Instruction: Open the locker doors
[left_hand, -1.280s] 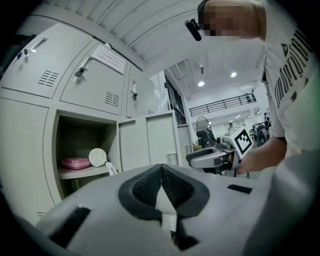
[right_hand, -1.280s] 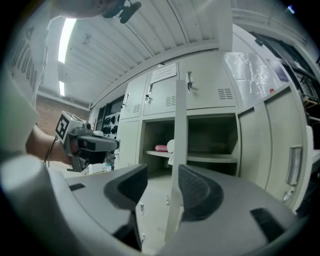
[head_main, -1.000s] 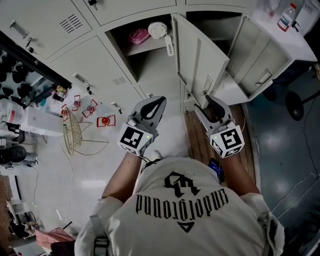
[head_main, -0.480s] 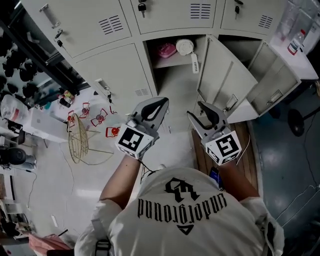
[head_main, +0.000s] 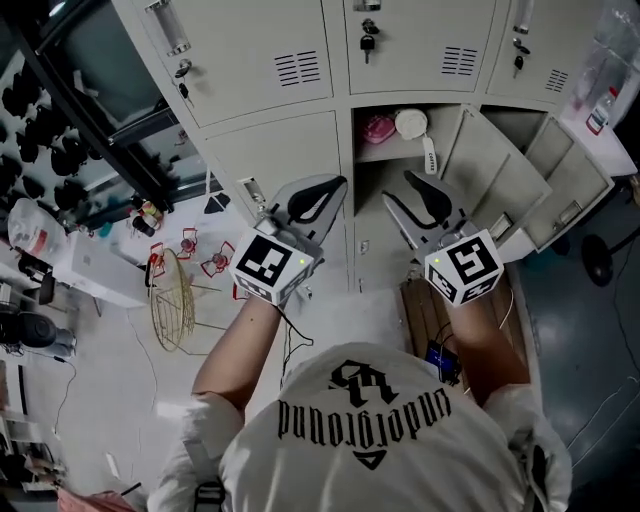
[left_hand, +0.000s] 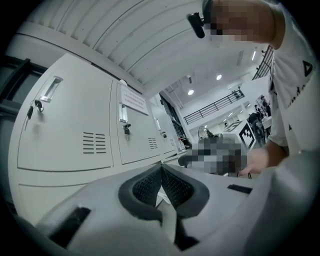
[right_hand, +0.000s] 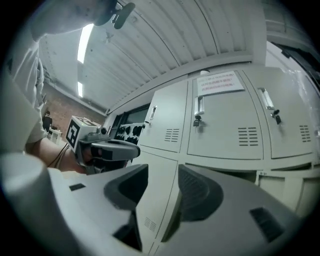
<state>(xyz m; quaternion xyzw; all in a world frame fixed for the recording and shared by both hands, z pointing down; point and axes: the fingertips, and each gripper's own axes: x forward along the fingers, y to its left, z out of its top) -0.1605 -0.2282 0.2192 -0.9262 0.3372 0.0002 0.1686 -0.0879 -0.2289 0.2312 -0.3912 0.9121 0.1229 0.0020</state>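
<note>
Grey lockers fill the top of the head view. The upper-row doors (head_main: 270, 60) (head_main: 415, 45) are closed, with keys in their locks. One lower door (head_main: 285, 160) is closed too. The middle lower locker (head_main: 395, 165) stands open, its door (head_main: 495, 180) swung right, a pink item (head_main: 377, 128) and a white round thing (head_main: 410, 123) on its shelf. Farther right another door (head_main: 570, 195) hangs open. My left gripper (head_main: 335, 183) (left_hand: 161, 170) is shut and empty before the closed lower door. My right gripper (head_main: 397, 187) (right_hand: 163, 170) is open and empty, in front of the open locker.
A wire basket (head_main: 172, 300) and small red frames (head_main: 190, 245) lie on the floor at left, beside a dark rack (head_main: 60, 130). A wooden board (head_main: 430, 315) lies under my right arm. At the far right, a bottle (head_main: 600, 110) stands on a white table.
The view has tilted upward, bringing the closed upper row of lockers into sight. Both grippers have risen toward the lockers. Their jaws look unchanged.
</note>
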